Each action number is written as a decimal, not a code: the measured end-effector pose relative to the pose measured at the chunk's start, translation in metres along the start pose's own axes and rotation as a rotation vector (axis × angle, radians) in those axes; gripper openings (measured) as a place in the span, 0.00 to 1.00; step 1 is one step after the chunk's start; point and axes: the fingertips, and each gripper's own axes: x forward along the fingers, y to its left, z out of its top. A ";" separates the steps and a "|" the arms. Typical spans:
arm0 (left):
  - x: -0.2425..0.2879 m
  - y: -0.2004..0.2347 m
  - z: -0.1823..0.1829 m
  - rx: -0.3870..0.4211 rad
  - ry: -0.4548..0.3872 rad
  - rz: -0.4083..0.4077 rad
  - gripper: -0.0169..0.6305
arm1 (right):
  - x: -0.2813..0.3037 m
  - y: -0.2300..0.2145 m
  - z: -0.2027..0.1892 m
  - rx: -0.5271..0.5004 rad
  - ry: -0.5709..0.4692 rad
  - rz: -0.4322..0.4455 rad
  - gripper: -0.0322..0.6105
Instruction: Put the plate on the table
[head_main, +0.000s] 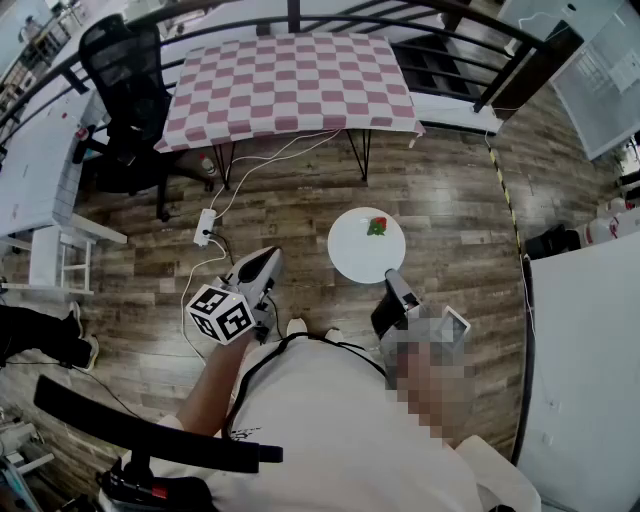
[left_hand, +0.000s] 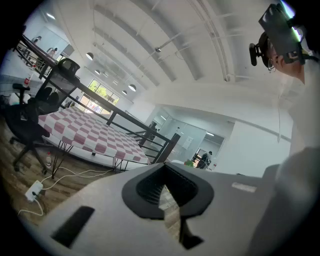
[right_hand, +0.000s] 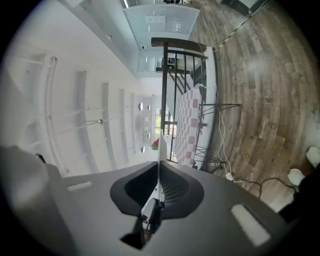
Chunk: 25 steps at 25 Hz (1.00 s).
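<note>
Left of the checkered table (head_main: 290, 80) stands a black office chair (head_main: 125, 75), close to the table's left end. In front of the table, on the wood floor (head_main: 300, 200), lies a white power strip (head_main: 204, 227) with its cables running toward the table legs.

Nearer to the person than the power strip, and well apart from the table, is the left gripper (head_main: 268, 258). Its jaws are drawn together, with only a thin slit between them, and nothing is inside.

To its right is the plate (head_main: 360, 250). It is white and round, and it is held flat above the floor, in front of the right half of the table and not touching it. A small red and green thing (head_main: 377, 227) sits on the plate, on the side toward the table.

The right gripper (head_main: 392, 275) is at the plate's edge on the side away from the table. Its jaws are closed on the rim, and in the right gripper view the plate stands as a thin white line between them.
</note>
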 end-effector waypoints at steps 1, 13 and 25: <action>0.002 -0.004 -0.001 0.002 -0.002 0.001 0.04 | -0.001 0.003 0.002 0.001 0.001 0.010 0.08; 0.004 -0.025 -0.011 0.023 0.005 0.011 0.04 | -0.011 0.011 -0.001 -0.011 0.048 0.047 0.08; -0.006 -0.013 -0.011 0.017 0.009 0.021 0.04 | -0.001 0.014 -0.009 -0.046 0.060 0.055 0.09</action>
